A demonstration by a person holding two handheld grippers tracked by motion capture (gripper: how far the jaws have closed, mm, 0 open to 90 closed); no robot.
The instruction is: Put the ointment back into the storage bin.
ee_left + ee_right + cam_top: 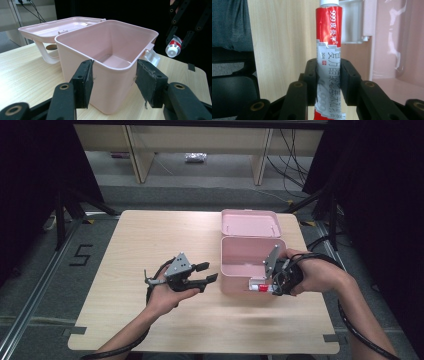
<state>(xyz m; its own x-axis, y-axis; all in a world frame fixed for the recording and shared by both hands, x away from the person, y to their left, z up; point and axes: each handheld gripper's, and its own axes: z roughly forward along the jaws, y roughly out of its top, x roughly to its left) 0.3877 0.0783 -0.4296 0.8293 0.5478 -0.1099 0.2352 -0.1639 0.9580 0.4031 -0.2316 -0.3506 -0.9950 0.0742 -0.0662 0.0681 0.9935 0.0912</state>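
An open pink box (240, 284) stands on the wooden table (145, 240), its lid (248, 224) flipped back behind it. My right gripper (270, 287) hovers at the box's front right corner, shut on a red and white tube (259, 288) with a white cap. In the right gripper view the tube (329, 30) runs upward between the jaws of that gripper (329, 75), beside the box wall (387, 37). My left gripper (209, 272) is held open just left of the box, pointing at it. Its jaws (113, 75) frame a corner of the empty box (75, 57), without touching it.
The lid (55, 27) lies flat with its handle resting on the table. The right gripper (181, 37) and the tube (173, 47) hang beyond the box's far corner. Tripod legs (65, 210) stand off the table's left edge, wooden furniture legs (137, 155) behind it.
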